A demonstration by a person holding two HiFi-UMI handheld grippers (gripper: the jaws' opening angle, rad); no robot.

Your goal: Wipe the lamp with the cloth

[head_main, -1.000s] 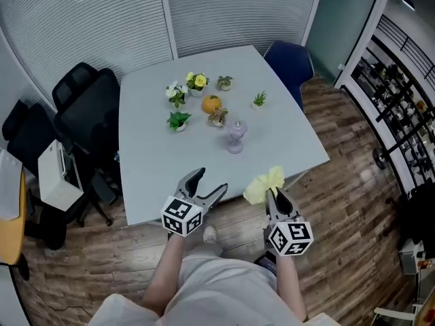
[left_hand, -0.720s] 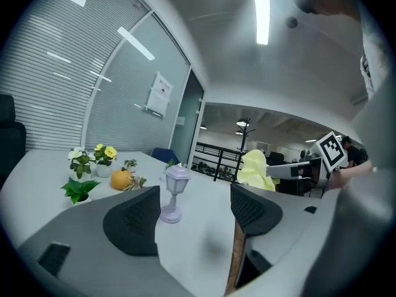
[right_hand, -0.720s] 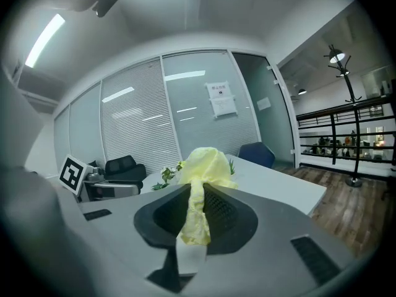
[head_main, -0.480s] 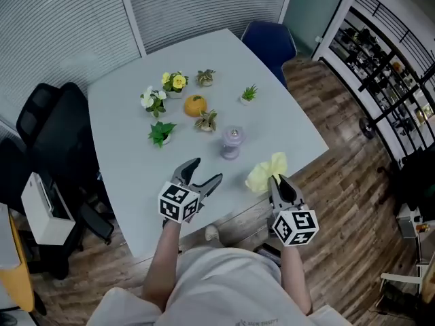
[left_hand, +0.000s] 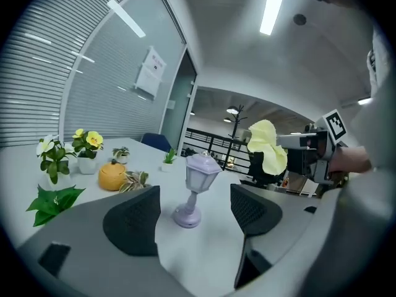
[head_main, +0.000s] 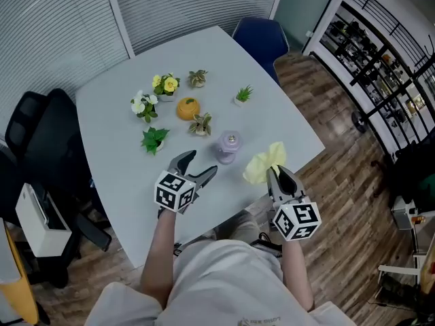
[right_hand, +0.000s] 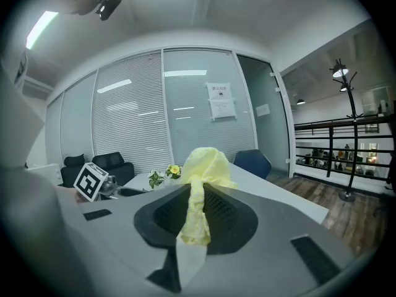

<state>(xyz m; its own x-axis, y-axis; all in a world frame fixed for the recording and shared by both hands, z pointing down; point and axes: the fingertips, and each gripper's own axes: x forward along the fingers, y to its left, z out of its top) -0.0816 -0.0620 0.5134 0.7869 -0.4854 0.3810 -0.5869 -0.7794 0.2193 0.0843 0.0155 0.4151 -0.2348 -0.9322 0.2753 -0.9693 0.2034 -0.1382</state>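
Lilac lamp [head_main: 229, 146] upright on table [head_main: 115, 121]; crumpled yellow cloth [head_main: 265, 164] nearby, in R gripper [head_main: 277, 176] jaws

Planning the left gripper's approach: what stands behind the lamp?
A variegated plant, an orange pot and a green plant stand apart behind the lamp. Tabletop under its base is hidden.

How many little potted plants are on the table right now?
6. Far row: white-flowered plant, yellow-flowered plant, succulent, spiky green plant toward the blue chair. Nearer: leafy green plant at left, striped-leaf plant beside the orange pumpkin. None appears hidden.
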